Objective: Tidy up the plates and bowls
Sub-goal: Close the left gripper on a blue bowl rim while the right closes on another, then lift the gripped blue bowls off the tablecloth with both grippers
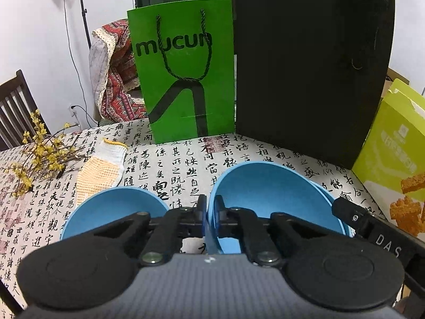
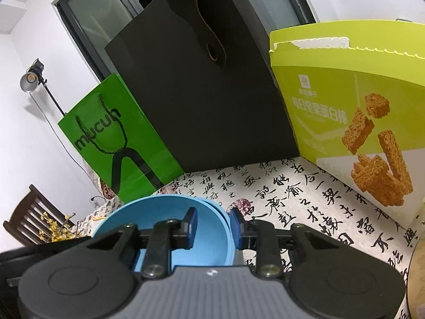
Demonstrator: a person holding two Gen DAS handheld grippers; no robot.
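Note:
Two blue bowls, one nested in the other (image 1: 265, 191), stand on the calligraphy tablecloth (image 1: 170, 164). My left gripper (image 1: 210, 210) is shut on their left rim, one finger inside and one outside. A single blue bowl (image 1: 114, 210) sits just to the left, beside that gripper. In the right wrist view my right gripper (image 2: 213, 226) straddles the right rim of the nested bowls (image 2: 170, 223), its pads closed against the walls. One finger (image 1: 348, 212) of the right gripper shows at the bowls' right edge in the left wrist view.
Behind the bowls stand a green paper bag (image 1: 183, 71), a tall black bag (image 1: 305, 66) and a yellow-green snack box (image 2: 358, 106). A knitted glove (image 1: 103, 167) and yellow flower twigs (image 1: 39, 156) lie to the left. A wooden chair (image 1: 16, 111) is beyond the table's left edge.

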